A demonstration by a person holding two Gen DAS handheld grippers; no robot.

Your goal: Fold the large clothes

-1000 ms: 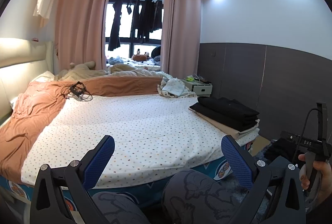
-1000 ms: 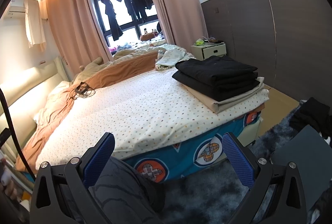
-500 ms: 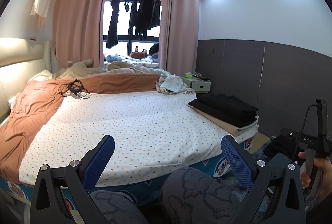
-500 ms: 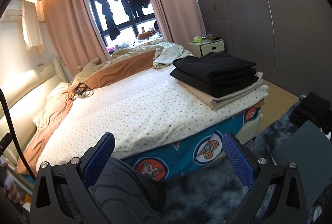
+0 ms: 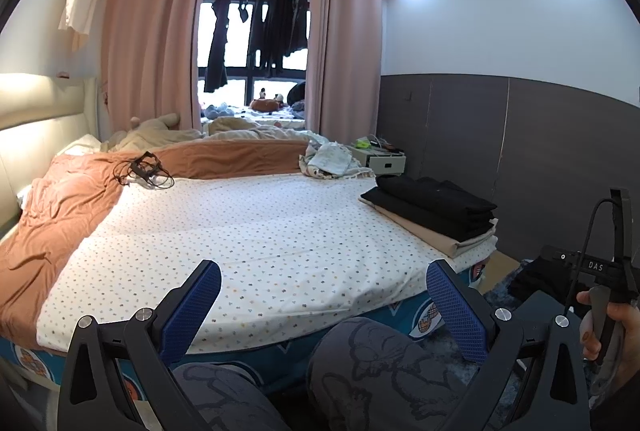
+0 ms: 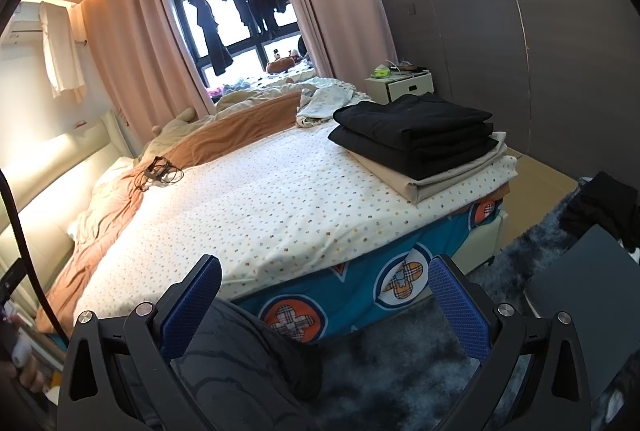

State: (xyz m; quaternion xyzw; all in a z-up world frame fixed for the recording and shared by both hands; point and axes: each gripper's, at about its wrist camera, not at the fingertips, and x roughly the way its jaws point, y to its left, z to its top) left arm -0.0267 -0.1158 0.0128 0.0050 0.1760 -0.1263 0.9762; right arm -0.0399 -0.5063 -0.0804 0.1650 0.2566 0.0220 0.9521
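Both grippers, left gripper (image 5: 323, 305) and right gripper (image 6: 325, 305), are hanging wide and empty; reaching toward the dark garment (image 6: 600, 209) at three o'clock looks wisest

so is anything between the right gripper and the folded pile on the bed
Nothing visible blocks it. The right gripper has open, empty jaws, held low over the person's knee. Only bare dotted sheet lies before the folded pile at the bed's corner.
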